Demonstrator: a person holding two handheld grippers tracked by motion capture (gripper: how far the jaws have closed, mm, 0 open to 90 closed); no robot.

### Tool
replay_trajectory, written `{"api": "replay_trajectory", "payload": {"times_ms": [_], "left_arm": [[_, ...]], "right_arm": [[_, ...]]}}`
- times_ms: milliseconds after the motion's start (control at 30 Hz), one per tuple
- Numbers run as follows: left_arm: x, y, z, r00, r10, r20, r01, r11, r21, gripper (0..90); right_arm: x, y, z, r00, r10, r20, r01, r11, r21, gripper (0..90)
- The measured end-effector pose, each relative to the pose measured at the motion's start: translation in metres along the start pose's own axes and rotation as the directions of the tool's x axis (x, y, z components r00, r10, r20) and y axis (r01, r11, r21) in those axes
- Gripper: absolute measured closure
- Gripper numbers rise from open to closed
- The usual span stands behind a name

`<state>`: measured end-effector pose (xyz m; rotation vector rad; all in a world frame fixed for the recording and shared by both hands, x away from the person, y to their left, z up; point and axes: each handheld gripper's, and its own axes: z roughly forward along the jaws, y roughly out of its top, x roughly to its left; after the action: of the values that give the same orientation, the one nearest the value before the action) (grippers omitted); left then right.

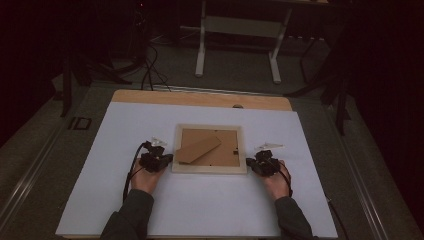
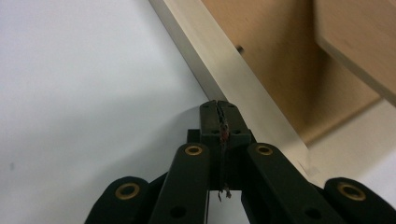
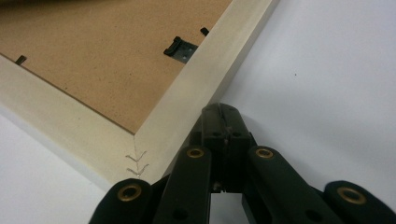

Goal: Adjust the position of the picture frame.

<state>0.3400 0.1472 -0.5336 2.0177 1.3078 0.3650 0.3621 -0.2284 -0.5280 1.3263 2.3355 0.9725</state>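
Observation:
A pale wooden picture frame (image 1: 209, 170) lies face down on the white sheet, its brown backing board (image 1: 226, 150) up and a brown stand flap (image 1: 197, 149) across it. My left gripper (image 1: 168, 159) is shut with its tips against the frame's left rail (image 2: 243, 84). At the frame's right rail, close to the near corner (image 3: 187, 102), my right gripper (image 1: 248, 162) is shut with its tips against the rail's outer edge. Nothing sits between either pair of jaws. A black hanger clip (image 3: 180, 48) and small turn tabs (image 3: 20, 59) show on the backing.
The white sheet (image 1: 200, 205) covers a wooden table (image 1: 200, 98). Beyond the table are a dark floor, cables (image 1: 150, 70) and a white desk stand (image 1: 239, 35). Cables trail from both grippers beside the person's sleeves.

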Motion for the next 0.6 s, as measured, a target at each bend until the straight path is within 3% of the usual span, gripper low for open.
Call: {"api": "replay_trajectory", "payload": {"times_ms": [233,433,600], "left_arm": [[-0.007,-0.012,-0.008,0.9999,0.012,0.009,-0.012,0.9999,-0.01,90.0],[-0.01,-0.014,-0.009,0.9999,0.009,-0.007,-0.01,0.9998,-0.017,90.0],[-0.008,-0.015,-0.009,0.9999,0.013,0.007,-0.013,0.9996,-0.024,90.0]], "right_arm": [[-0.002,0.0,0.001,0.9999,0.0,-0.013,0.0,1.0,-0.009,90.0],[-0.003,-0.001,0.001,0.9999,0.007,-0.016,-0.007,1.0,-0.014,90.0],[-0.003,-0.001,0.001,0.9999,0.005,-0.015,-0.005,1.0,-0.018,90.0]]}}
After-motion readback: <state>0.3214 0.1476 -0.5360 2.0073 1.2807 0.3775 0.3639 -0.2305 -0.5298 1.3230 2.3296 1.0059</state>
